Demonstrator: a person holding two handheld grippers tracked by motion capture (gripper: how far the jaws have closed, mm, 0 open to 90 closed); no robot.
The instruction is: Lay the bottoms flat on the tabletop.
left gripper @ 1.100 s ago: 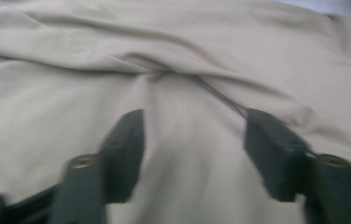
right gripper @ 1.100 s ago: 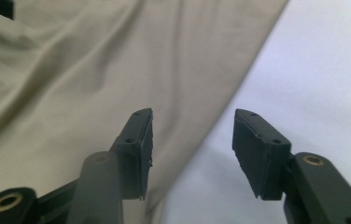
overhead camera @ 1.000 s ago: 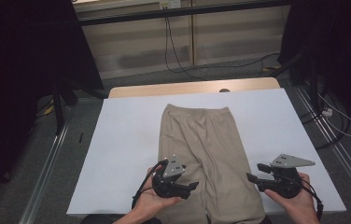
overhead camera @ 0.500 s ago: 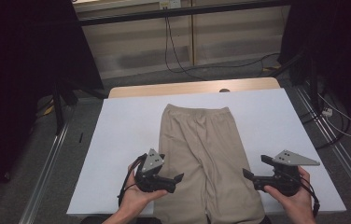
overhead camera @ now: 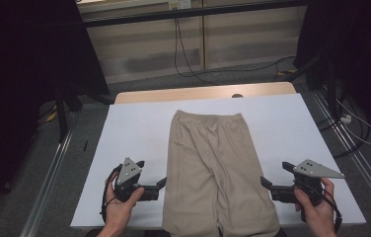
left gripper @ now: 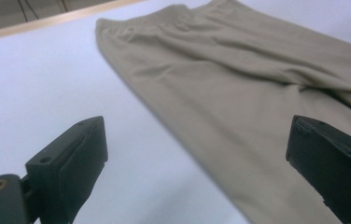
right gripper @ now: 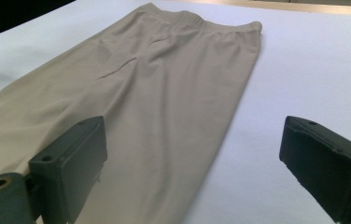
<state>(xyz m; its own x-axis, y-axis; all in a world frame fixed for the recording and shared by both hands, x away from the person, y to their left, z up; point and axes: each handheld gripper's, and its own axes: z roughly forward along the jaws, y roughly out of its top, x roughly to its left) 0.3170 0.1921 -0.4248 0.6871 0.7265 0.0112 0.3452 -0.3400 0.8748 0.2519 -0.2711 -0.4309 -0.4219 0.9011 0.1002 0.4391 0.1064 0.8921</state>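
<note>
Covering most of the scene, the counter (overhead camera: pixel 134 138) is white w/ a bare wood strip along its far edge. On it the beige trousers (overhead camera: pixel 213 168) lie flat down the middle, waistband at the far end, legs running toward the person and hanging a bit over the near edge; fabric mostly smooth, a few soft creases below the waistband. Left claw (overhead camera: pixel 163 183) sits in the person's left hand near the front edge, just beside the trousers' left side, tips pointing at the fabric but apart from it in the high view. Its jaws have just been opening and now stand wide; in the left gripper view one jaw is over bare counter, the other over the cloth, w/ the trousers' edge running between them, nothing pinched. Right claw (overhead camera: pixel 265 181) is in the right hand on the opposite side, tips right at the trousers' right edge; whether they touch it I can't tell. Its jaws have also just been opening, now spread wide: right gripper view has one jaw above the fabric, the other above white counter, nothing held.
</note>
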